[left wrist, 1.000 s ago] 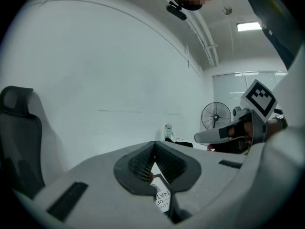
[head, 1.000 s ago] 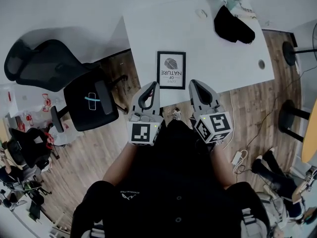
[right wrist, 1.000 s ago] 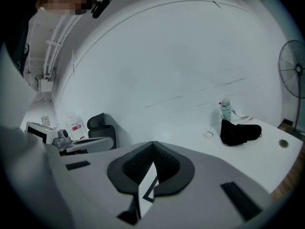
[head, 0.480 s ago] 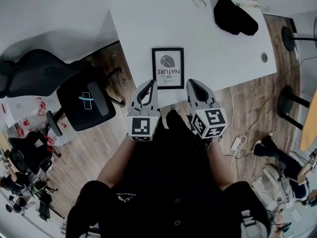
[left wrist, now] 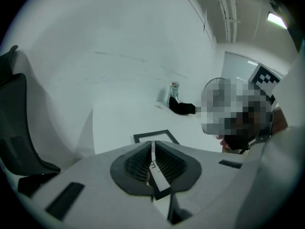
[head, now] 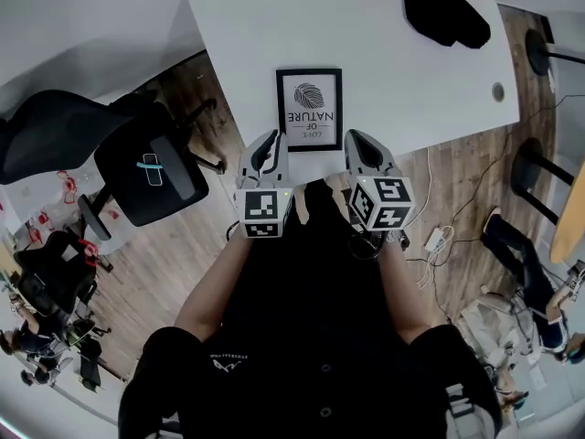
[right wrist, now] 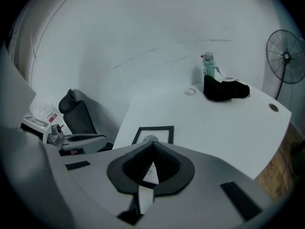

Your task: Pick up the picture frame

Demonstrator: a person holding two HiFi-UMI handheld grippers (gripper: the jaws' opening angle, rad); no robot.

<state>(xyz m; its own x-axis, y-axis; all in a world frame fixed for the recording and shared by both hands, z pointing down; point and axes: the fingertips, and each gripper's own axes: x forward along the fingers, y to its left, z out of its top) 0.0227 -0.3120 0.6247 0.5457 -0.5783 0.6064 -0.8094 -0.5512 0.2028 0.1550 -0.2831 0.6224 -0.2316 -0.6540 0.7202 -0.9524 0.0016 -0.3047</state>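
The picture frame (head: 309, 108) has a black border and a white print with a leaf and the words "OF NATURE". It lies flat on the white table (head: 402, 90) close to its near edge. My left gripper (head: 271, 137) is just left of the frame's near corner, with its tips together and nothing between them. My right gripper (head: 353, 137) is at the frame's near right corner, likewise shut and empty. In the left gripper view the frame (left wrist: 143, 137) shows just beyond the gripper (left wrist: 152, 142). In the right gripper view the frame (right wrist: 161, 131) sits just past the gripper (right wrist: 153, 145).
A black office chair (head: 146, 167) stands left of the table. A black cloth (head: 445, 7) and a small bottle (right wrist: 208, 63) lie at the table's far end. A fan (right wrist: 286, 56) stands at the right. Cables (head: 437, 240) lie on the wooden floor.
Both grippers have sunk and tipped downward, closing in on the table's near edge. Their tips now flank the frame's near corners. Both stayed shut.
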